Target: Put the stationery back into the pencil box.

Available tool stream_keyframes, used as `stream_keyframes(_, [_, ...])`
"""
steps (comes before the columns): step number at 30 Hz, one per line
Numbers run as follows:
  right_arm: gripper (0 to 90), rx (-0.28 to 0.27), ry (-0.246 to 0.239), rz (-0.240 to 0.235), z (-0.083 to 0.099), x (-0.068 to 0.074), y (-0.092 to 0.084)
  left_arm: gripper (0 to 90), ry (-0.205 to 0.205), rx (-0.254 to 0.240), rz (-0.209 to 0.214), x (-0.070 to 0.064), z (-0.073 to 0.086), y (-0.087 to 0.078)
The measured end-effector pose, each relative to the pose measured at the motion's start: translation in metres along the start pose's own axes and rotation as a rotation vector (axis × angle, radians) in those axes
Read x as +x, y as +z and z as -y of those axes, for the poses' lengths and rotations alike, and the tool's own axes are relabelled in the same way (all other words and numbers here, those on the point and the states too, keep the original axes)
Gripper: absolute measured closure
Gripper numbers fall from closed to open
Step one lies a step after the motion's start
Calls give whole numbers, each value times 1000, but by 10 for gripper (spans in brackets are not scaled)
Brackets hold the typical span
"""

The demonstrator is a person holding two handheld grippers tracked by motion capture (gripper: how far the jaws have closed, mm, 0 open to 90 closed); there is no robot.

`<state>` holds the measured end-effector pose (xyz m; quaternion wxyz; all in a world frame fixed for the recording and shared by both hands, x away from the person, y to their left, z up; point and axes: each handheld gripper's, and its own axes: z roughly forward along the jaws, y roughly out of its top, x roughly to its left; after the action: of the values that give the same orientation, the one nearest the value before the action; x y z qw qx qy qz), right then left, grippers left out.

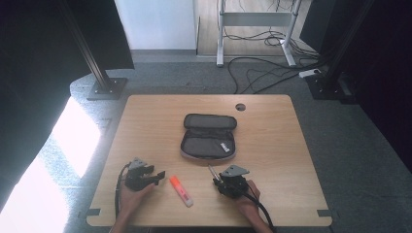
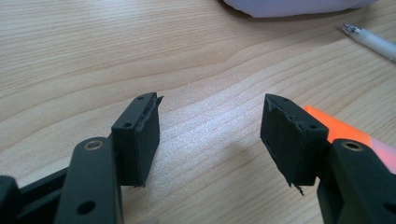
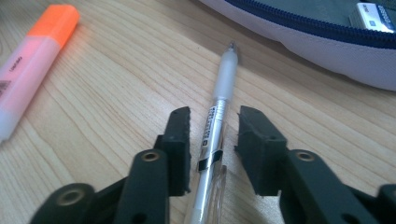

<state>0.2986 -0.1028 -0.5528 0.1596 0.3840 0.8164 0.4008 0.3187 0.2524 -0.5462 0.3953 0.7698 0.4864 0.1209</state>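
Observation:
A clear pen (image 3: 225,79) with a white grip lies on the wooden table between the jaws of my right gripper (image 3: 214,117). Those jaws stand open, with a narrow gap on each side of the barrel. From above, the pen (image 1: 212,172) points toward an open black pencil case (image 1: 209,138), and the right gripper (image 1: 216,180) sits at its near end. An orange highlighter (image 1: 180,191) lies between the two hands. My left gripper (image 2: 212,105) rests open on the table with nothing between its jaws, the highlighter (image 2: 334,125) just beyond its right jaw.
The table (image 1: 272,145) has a cable hole (image 1: 240,107) behind the case. The case's pale underside (image 3: 336,56) with a blue zip lies just past the pen tip. Black frame posts, desk legs and floor cables stand beyond the far edge.

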Motion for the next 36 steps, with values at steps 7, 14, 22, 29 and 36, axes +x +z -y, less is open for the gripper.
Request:
stream_keyframes(7, [773, 17, -18, 16, -1, 2, -1, 380, -1, -1, 0, 0, 0, 0])
stream_keyframes(14, [787, 16, -14, 10, -1, 0, -2, 380, -3, -2, -1, 0, 0, 0])
stream_keyframes(22, [788, -20, -27, -13, -5, 2, -9, 380, -3, -2, -3, 1, 0, 0])
stream_keyframes(29, [788, -66, -29, -20, -12, 5, -20, 380, -4, -1, -4, 1, 0, 0])
stream_keyframes(36, [788, -102, -29, -22, -18, 4, -30, 380, -5, -1, -4, 2, 0, 0])
